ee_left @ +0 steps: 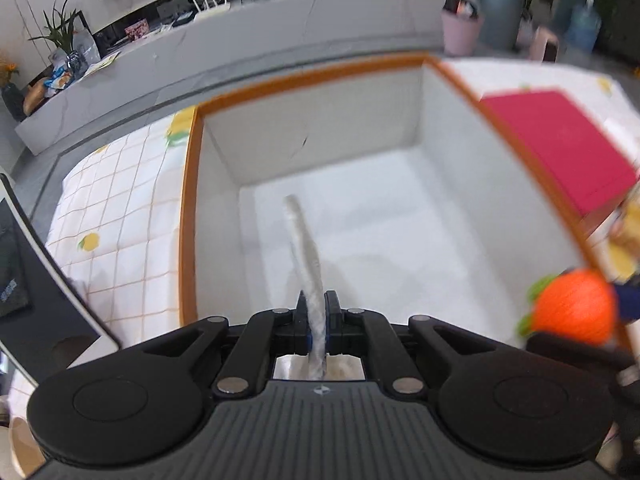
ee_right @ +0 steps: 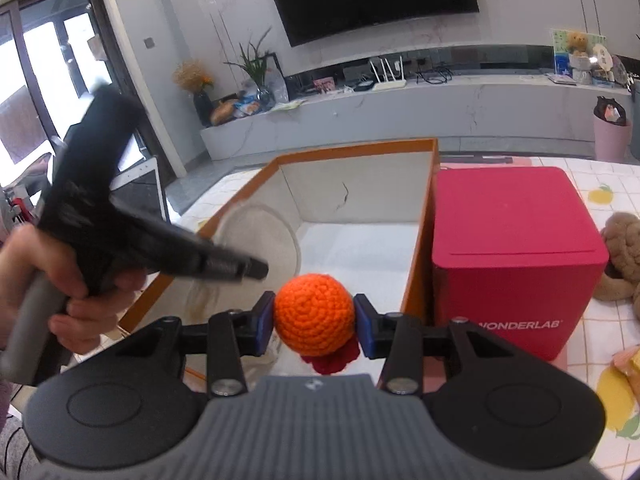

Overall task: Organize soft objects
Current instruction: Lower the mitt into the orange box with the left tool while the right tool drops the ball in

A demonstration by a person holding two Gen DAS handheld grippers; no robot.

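My left gripper (ee_left: 316,308) is shut on a flat round white pad (ee_left: 305,256), seen edge-on, and holds it over the open white box with an orange rim (ee_left: 188,208). In the right wrist view the same pad (ee_right: 260,240) hangs as a pale disc from the left gripper (ee_right: 256,270) above the box (ee_right: 416,264). My right gripper (ee_right: 314,316) is shut on an orange crocheted ball (ee_right: 314,314) with a dark red part beneath, at the box's near edge. The ball also shows in the left wrist view (ee_left: 572,306).
A red cube box (ee_right: 512,248) marked WONDERLAB stands right of the white box, also in the left wrist view (ee_left: 560,148). A brown plush toy (ee_right: 624,256) lies further right. The table has a lemon-print checked cloth (ee_left: 120,216). A laptop (ee_left: 36,280) sits at the left.
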